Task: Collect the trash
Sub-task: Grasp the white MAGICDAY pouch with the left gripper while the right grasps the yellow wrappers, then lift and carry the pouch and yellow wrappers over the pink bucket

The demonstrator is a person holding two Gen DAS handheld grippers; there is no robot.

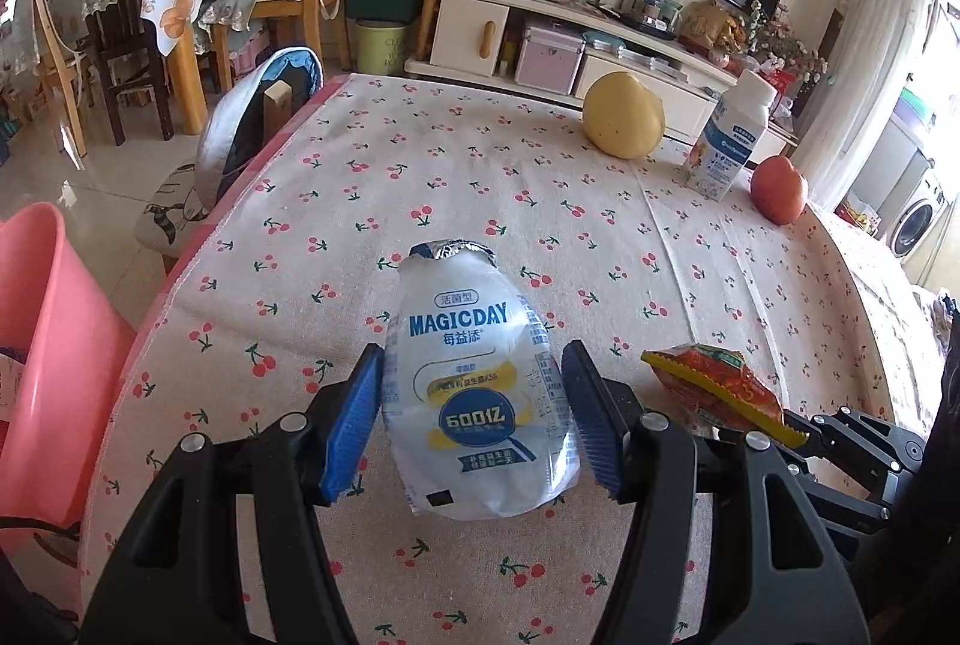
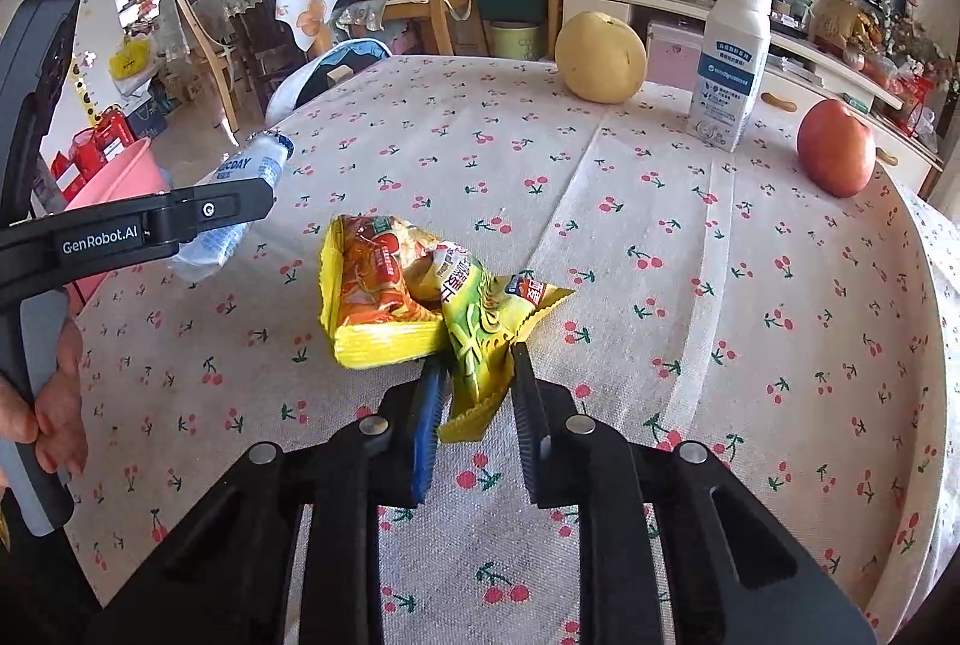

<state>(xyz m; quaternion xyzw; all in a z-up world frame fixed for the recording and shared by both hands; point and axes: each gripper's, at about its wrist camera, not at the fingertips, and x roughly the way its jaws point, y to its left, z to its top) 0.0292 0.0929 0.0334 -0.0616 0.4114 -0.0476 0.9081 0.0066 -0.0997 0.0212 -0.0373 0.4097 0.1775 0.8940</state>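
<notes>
Where label reads "MAGICDAY" — bottle (image 1: pixel 480 393) gripped.

My left hand-held gripper (image 1: pixel 474 417) has the yogurt bottle (image 1: pixel 477 393) between its fingers, above the counter (image 1: pixel 480 177). Just to its right my right hand-held gripper (image 2: pixel 477 375) pinches the snack wrapper (image 2: pixel 420 297), which lies on the counter. Far side of the counter, left to right: pear (image 1: pixel 624 114), milk bottle (image 1: pixel 729 135), apple (image 1: pixel 778 189). Bin (image 1: pixel 42 345) sits on the floor off the counter's left edge, chair (image 1: pixel 258 123) behind it.
</notes>
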